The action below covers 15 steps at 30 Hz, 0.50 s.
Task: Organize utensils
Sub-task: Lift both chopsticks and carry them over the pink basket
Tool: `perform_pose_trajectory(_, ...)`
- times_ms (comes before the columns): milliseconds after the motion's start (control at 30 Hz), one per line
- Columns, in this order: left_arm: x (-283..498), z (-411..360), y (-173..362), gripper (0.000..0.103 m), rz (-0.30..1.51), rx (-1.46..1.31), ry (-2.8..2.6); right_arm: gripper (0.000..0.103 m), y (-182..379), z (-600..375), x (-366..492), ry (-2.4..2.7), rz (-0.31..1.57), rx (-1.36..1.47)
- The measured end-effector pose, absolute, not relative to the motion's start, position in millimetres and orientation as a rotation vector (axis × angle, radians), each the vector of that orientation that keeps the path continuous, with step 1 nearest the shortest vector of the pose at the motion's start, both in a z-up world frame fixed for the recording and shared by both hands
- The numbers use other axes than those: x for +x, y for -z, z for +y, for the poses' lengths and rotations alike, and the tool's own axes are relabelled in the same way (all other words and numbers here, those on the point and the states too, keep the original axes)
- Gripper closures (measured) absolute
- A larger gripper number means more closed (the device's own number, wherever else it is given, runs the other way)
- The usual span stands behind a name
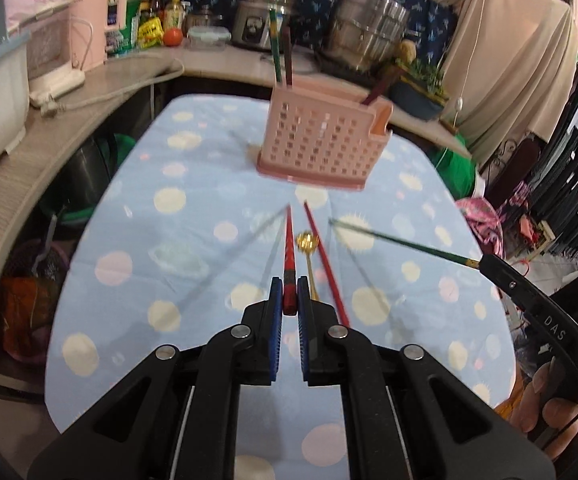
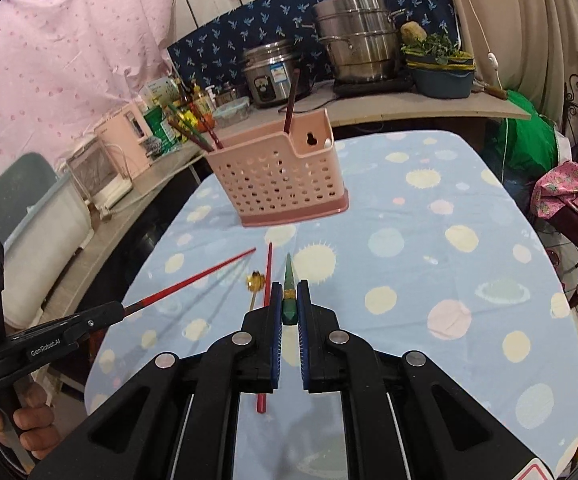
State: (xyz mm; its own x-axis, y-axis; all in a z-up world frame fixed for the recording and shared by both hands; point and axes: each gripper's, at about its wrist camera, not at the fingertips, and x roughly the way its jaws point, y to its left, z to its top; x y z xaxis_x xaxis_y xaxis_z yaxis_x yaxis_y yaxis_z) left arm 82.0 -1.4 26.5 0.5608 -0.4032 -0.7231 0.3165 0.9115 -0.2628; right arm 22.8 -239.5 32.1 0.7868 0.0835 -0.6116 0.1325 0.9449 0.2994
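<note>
Red chopstick clamped at its thick end in left gripper, tip pointing toward pink utensil holder. Green chopstick pinched in right gripper, same direction; in the left wrist view it sticks out from that gripper at right edge. Both sticks appear clear of the counter, which wears a blue cloth with pale dots. Second red chopstick and gold spoon lie flat on cloth between the grippers, just beside each other. Holder stands upright further back, already with green and brown sticks inside. Behind: rice cooker, steel steamer pot.
</note>
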Motion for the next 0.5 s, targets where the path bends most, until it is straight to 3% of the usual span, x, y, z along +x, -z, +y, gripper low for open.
perform_pose_trajectory(500,145,-11,-131,0.096,0.637,-0.116,0.412,0.096,-116,-271,67,0.031,0.484,0.35)
